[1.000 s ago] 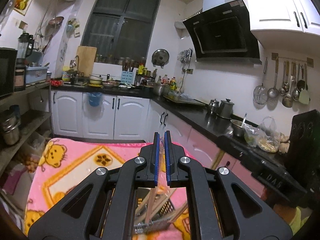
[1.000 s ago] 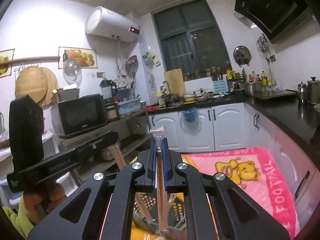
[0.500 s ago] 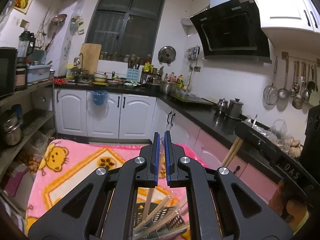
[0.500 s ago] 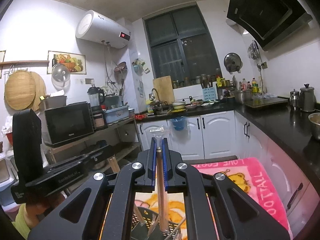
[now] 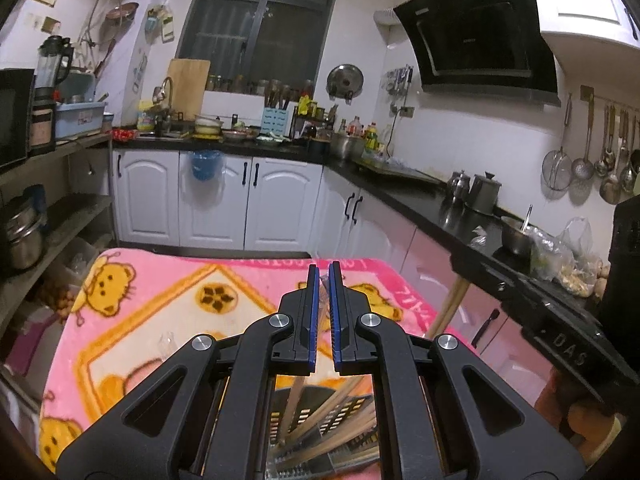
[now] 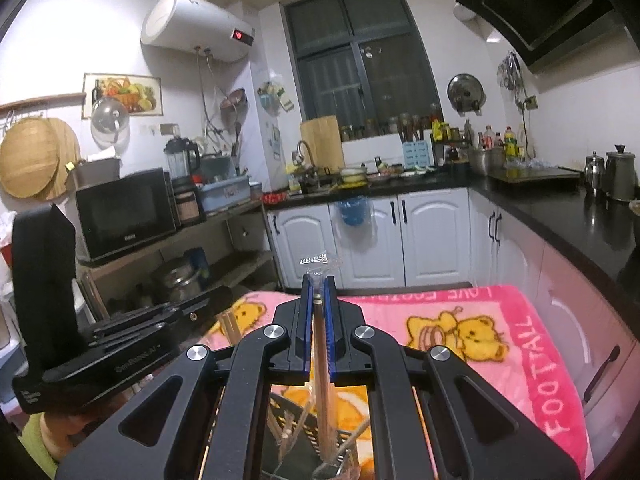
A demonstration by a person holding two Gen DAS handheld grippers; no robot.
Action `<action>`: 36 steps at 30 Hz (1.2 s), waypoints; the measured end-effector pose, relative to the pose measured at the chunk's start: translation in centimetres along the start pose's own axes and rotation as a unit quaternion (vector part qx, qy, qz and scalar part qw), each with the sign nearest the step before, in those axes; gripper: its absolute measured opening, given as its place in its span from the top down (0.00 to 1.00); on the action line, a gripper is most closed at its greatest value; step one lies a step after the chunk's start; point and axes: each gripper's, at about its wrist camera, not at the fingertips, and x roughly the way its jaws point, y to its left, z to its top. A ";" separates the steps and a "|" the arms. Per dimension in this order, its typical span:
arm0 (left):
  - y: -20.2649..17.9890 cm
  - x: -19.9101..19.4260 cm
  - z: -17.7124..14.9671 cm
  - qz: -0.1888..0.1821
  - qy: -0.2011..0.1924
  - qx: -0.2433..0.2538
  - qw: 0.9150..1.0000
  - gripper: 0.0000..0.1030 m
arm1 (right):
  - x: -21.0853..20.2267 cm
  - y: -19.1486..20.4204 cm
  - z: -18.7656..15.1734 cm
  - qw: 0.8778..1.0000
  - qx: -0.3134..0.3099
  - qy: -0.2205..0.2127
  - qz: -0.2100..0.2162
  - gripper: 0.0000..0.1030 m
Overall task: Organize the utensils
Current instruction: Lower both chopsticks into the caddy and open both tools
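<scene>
We hold wrapped chopsticks (image 6: 320, 344) in right gripper (image 6: 319, 292), jaws clamped tight on them, wrapper tip poking past fingertips. Left gripper (image 5: 324, 280) nearly closed; something thin between its jaws, we cannot tell what. Basket (image 5: 320, 420) with more chopsticks sits directly below both, on pink blanket (image 5: 168, 304). Step, we judge: dropping chopsticks into basket. Next: aim lower end into basket, then release.

the left gripper (image 5: 324, 280) and right gripper (image 6: 319, 286) both point slightly downward over the pink blanket (image 5: 168, 300). both sets of jaws are nearly closed.
</scene>
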 end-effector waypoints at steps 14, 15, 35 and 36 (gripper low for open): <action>1.2 1.4 -3.2 -0.003 0.041 -0.010 0.999 0.97 | 2.2 -0.4 -3.2 0.999 0.018 0.046 0.001 0.94; 1.2 1.4 -3.4 -0.004 0.043 -0.010 0.999 0.97 | 2.2 -0.5 -3.3 0.999 0.019 0.047 0.001 0.94; 1.3 0.8 -6.2 0.018 0.075 -0.006 0.997 0.82 | 1.1 -1.9 -5.9 0.996 0.043 0.081 0.003 0.85; 1.4 0.7 -6.4 0.018 0.076 -0.007 0.997 0.81 | 1.1 -1.9 -6.0 0.996 0.044 0.083 0.004 0.84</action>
